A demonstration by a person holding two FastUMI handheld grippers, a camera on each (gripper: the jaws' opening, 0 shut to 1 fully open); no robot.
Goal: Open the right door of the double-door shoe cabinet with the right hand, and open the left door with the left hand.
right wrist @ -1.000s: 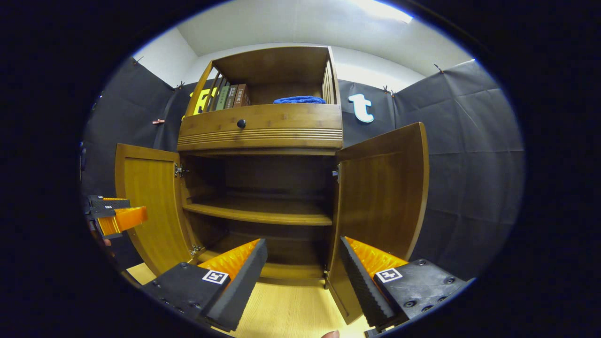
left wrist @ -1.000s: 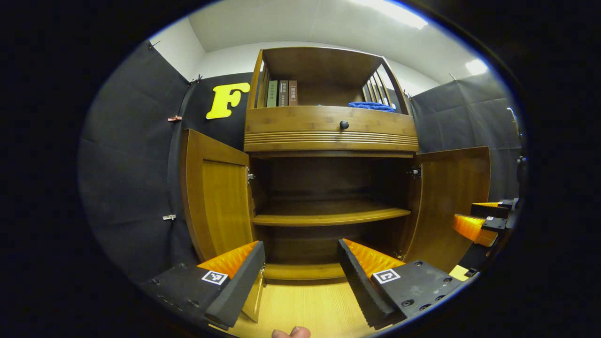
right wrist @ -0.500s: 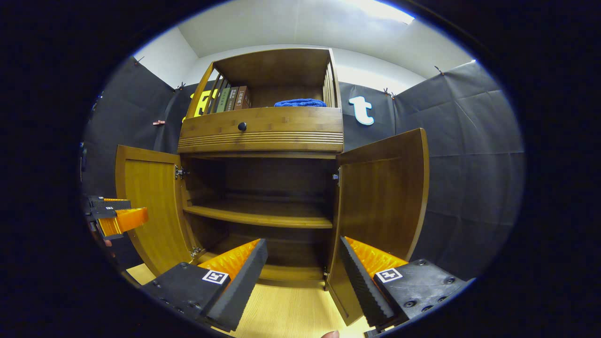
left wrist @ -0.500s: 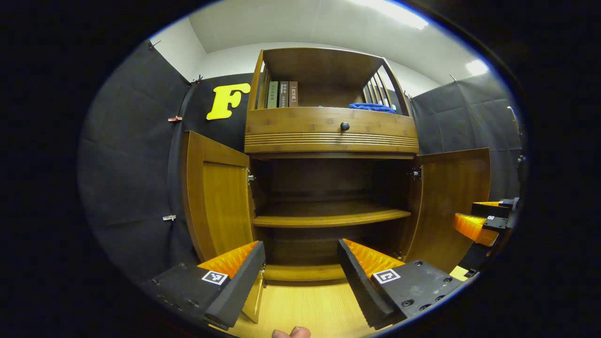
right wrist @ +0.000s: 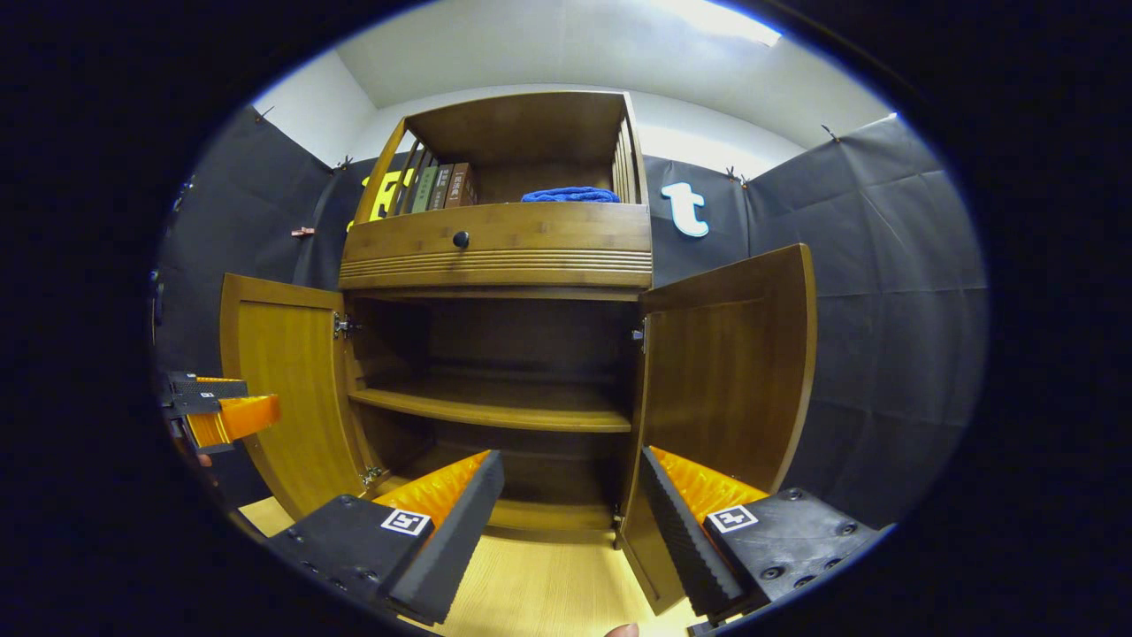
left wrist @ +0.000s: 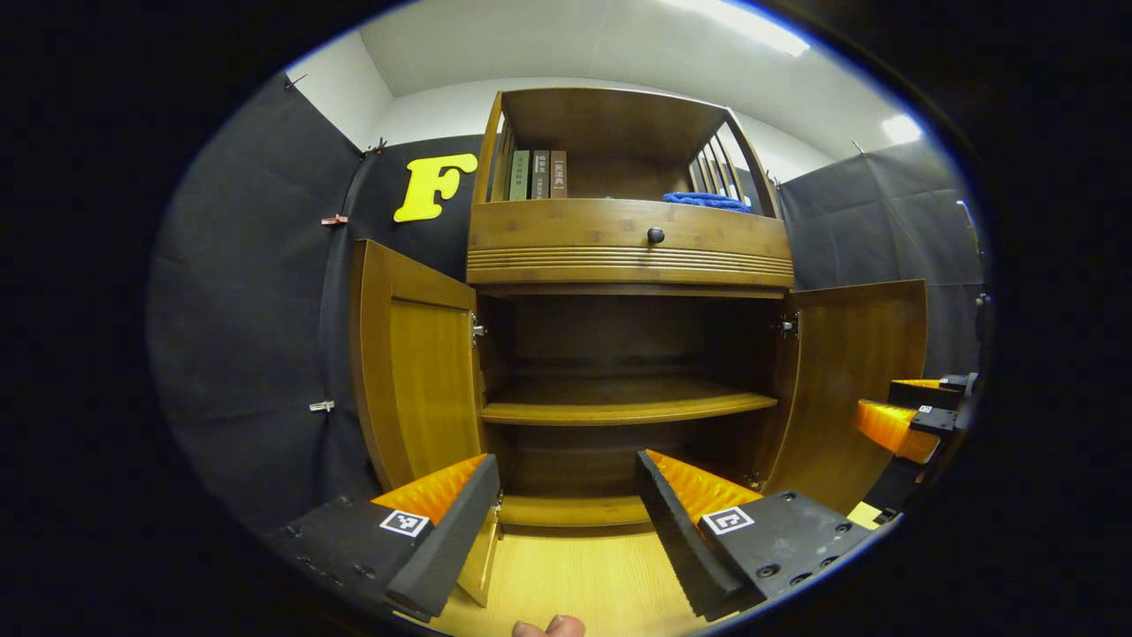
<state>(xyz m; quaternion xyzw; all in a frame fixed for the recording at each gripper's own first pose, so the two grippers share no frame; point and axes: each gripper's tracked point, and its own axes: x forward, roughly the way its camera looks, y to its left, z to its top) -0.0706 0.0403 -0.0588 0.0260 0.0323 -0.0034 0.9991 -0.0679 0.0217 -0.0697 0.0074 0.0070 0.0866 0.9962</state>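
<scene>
The wooden shoe cabinet stands against the booth wall with both lower doors swung wide. Its left door (left wrist: 416,372) (right wrist: 283,389) and right door (left wrist: 853,380) (right wrist: 721,380) each stand out from the frame, baring an inner shelf (left wrist: 623,409) (right wrist: 491,409). My left gripper (left wrist: 566,522) is open in front of the opening, holding nothing, close to the left door's lower edge. Open too, my right gripper (right wrist: 570,522) straddles the bottom edge of the right door without pressing on it. The other gripper (left wrist: 911,416) (right wrist: 212,407) appears at each view's edge.
Above the doors runs a drawer with a dark knob (left wrist: 655,234) (right wrist: 460,238). The top shelf carries several books (left wrist: 535,174) and a folded blue cloth (left wrist: 703,201) (right wrist: 570,194). Pale wood floor (left wrist: 575,575) lies before the cabinet. A fingertip (left wrist: 548,626) peeks in at the bottom.
Both views have shifted only slightly, the cabinet drifting a little to the right. Doors stay wide and both grippers stay open.
</scene>
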